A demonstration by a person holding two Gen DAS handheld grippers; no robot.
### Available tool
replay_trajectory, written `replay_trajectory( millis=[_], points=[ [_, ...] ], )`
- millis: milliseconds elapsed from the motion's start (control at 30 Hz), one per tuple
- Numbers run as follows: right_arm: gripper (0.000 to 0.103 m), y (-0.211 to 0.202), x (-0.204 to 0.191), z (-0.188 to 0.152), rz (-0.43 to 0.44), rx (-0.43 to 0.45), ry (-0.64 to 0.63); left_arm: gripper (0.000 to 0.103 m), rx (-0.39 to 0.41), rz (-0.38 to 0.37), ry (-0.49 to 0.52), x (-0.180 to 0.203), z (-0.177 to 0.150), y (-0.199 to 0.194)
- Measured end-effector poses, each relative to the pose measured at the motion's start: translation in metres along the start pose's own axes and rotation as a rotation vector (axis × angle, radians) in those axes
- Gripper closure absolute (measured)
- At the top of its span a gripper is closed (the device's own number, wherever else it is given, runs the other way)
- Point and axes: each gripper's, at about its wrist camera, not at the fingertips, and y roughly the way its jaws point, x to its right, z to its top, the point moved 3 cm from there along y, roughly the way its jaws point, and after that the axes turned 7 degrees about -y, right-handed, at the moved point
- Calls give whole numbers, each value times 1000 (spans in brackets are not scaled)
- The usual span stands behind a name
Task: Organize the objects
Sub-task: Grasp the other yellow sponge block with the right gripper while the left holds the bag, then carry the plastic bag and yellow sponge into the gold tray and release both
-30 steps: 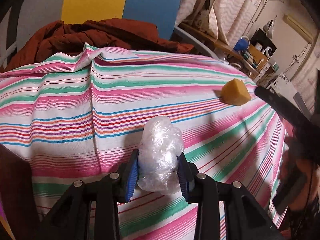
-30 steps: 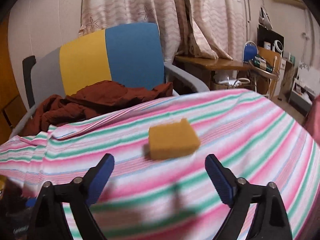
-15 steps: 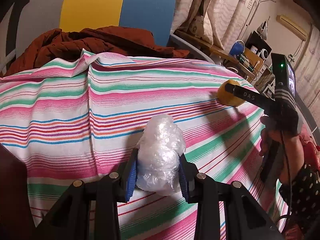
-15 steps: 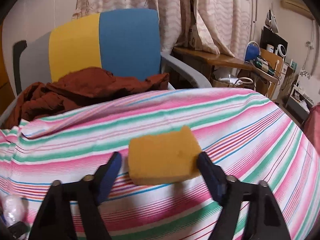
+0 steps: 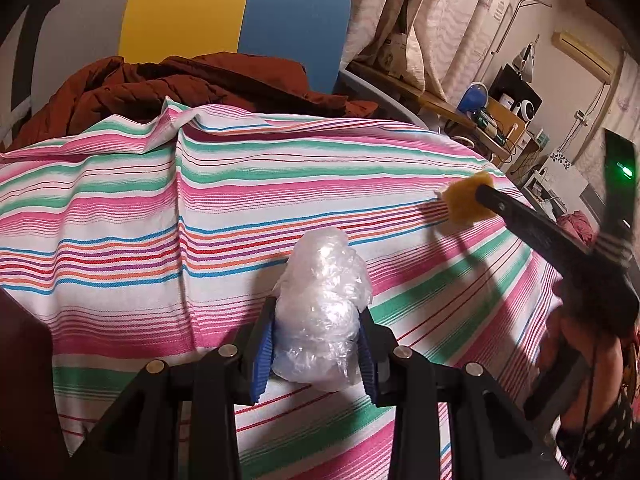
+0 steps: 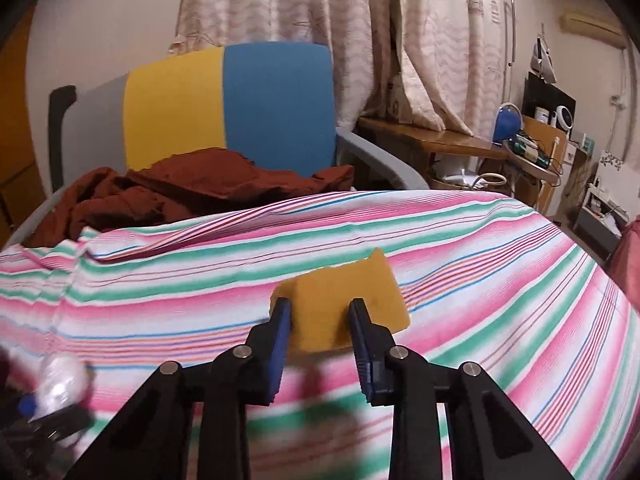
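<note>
A striped cloth [image 5: 240,200] in pink, green, white and thin red and blue lines covers the whole work surface, and it is rucked into a raised fold [image 5: 176,120] toward the far left edge. Behind that edge a rumpled brown garment [image 5: 180,84] lies heaped on the seat of a chair [image 6: 224,108] whose back is grey, yellow and blue. Patterned curtains [image 6: 320,20] hang behind the chair, and to the right a wooden side table [image 6: 452,140] carries small clutter too small to name, among it something round and blue [image 6: 507,122]. On the cloth itself nothing lies between the two tongs. The left gripper [image 5: 316,354] is clamped on a wad of clear plastic wrap [image 5: 320,304]; its blue pads press into both sides of the wad, which sits at the near part of the cloth, though I cannot tell if it rests on the fabric or is just clear of it. The right gripper [image 6: 320,332] has just been closing, and its pads now pinch a yellow sponge [image 6: 344,308] at the sponge's near end, so the far end sticks out past the fingertips. From the left camera the sponge [image 5: 466,200] shows near the right edge of the cloth, well apart from the plastic wad, at the tip of the right tool's dark arm, with a hand [image 5: 576,344] on the handle below.
</note>
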Motion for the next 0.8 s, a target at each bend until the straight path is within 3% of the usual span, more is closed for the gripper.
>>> replay_trajectory(
  millis=[167,233,267,300,400,500,633,700,800],
  points=[
    [69,-23,-7,-18,53,-30,43,67,1,-3,-2,0,0,0],
    [44,-29,-7,-24,68,-41,63,67,1,-2,-1,-1,0,0],
    [21,-33,-6,-25,61,-33,69,67,2,-2,-1,-1,0,0],
    [10,-37,-6,-25,58,-10,72,67,2,-3,-2,-1,0,0],
    [10,-40,-10,-18,47,31,44,67,2,-3,-2,-1,0,0],
    [10,-28,-18,-9,-30,-14,-16,67,2,0,0,-1,0,0],
    [12,-9,-13,-16,-44,-100,31,67,3,1,3,-1,-1,-1],
    [33,-2,-7,-21,-25,-130,64,67,3,2,4,-1,-1,-1],
    [39,-5,1,-24,-11,-111,97,67,4,5,6,0,-1,0]
  ],
)
